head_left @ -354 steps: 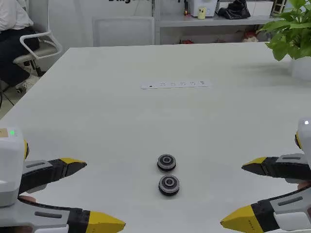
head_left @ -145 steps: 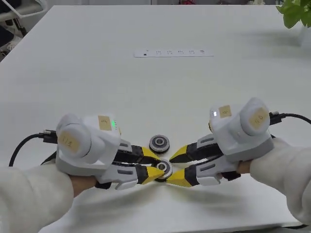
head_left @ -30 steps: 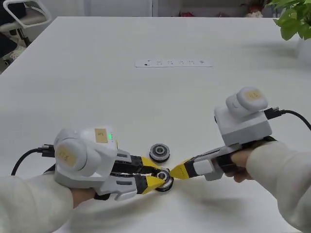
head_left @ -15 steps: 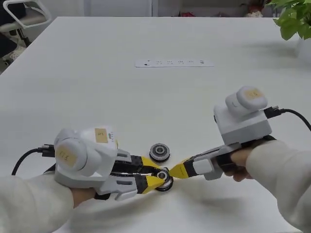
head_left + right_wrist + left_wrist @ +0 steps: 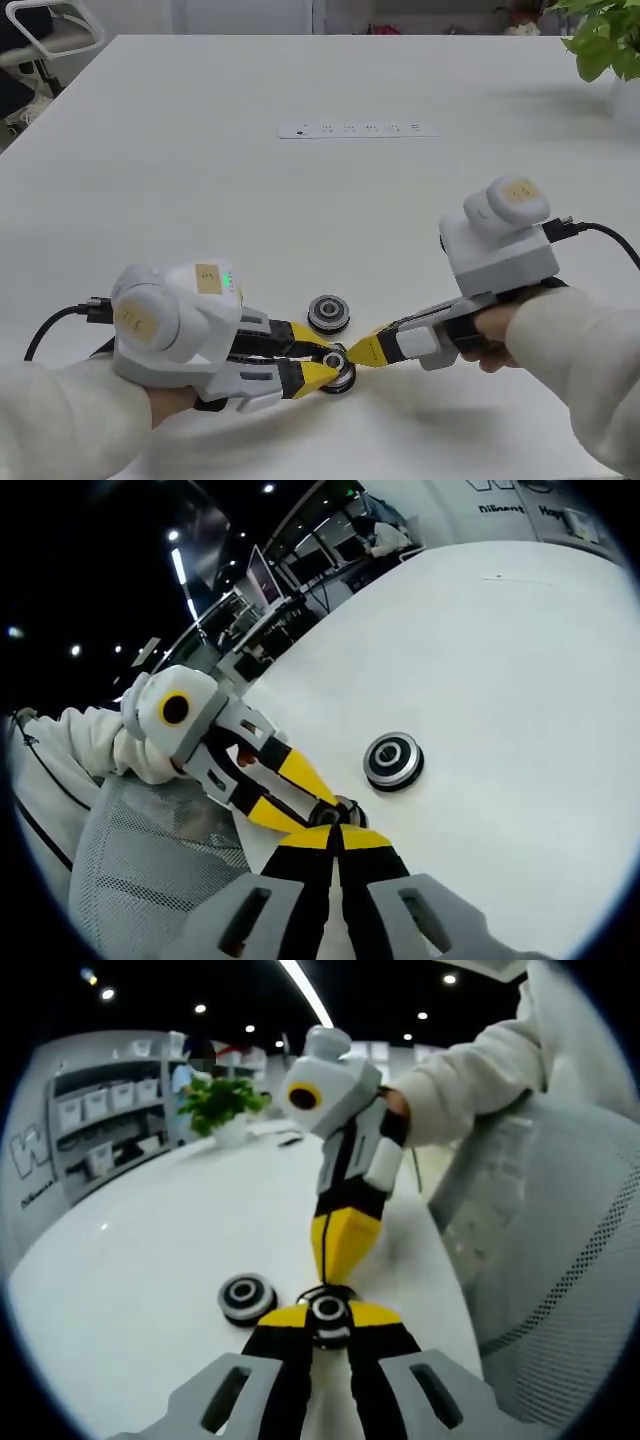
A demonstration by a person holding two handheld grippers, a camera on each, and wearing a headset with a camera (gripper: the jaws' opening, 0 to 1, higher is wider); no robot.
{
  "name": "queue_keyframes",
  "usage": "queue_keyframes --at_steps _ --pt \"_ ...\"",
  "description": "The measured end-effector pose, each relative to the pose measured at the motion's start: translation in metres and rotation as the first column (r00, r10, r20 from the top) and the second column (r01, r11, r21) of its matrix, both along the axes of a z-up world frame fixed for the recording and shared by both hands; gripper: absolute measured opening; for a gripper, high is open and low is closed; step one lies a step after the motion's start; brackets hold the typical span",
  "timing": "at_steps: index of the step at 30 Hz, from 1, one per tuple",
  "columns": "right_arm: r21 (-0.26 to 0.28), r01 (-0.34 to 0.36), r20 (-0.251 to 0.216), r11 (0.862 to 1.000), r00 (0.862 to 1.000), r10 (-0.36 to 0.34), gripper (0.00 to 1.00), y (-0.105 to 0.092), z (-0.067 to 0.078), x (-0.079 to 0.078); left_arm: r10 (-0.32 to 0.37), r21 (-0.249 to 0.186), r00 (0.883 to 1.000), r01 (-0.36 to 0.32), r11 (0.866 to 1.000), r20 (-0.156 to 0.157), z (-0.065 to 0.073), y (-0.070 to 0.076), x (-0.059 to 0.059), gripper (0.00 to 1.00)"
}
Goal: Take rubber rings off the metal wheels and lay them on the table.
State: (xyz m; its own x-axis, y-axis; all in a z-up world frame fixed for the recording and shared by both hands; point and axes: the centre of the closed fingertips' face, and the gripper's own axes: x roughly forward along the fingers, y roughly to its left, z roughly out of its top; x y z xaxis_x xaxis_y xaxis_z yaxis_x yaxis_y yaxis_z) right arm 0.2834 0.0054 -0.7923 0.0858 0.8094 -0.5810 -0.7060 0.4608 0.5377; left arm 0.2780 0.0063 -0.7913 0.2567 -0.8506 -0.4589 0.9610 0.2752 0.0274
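Rubber ring [image 5: 322, 1290] on the near wheel [image 5: 328, 1312], just beside the far wheel [image 5: 328, 312], looks mid-removal: left gripper [image 5: 325, 358] clamps the wheel, right gripper [image 5: 338, 832] pinches the ring; next, pull outward.

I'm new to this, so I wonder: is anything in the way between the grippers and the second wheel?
Nothing visible: the free wheel lies alone on the table, just beyond the clamped wheel.
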Motion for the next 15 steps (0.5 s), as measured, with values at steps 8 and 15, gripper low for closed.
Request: queue_keyframes --at_steps 8,15 --pt "0.011 -0.005 -0.001 1.0 1.0 0.005 0.0 0.001 0.002 0.0 0.0 0.001 1.0 0.0 1.0 0.002 0.0 0.0 0.0 0.14" --pt "0.024 0.016 0.001 1.0 1.0 -0.016 0.0 0.002 0.006 0.002 0.001 -0.001 1.0 -0.001 1.0 0.0 0.0 0.0 0.0 0.14"
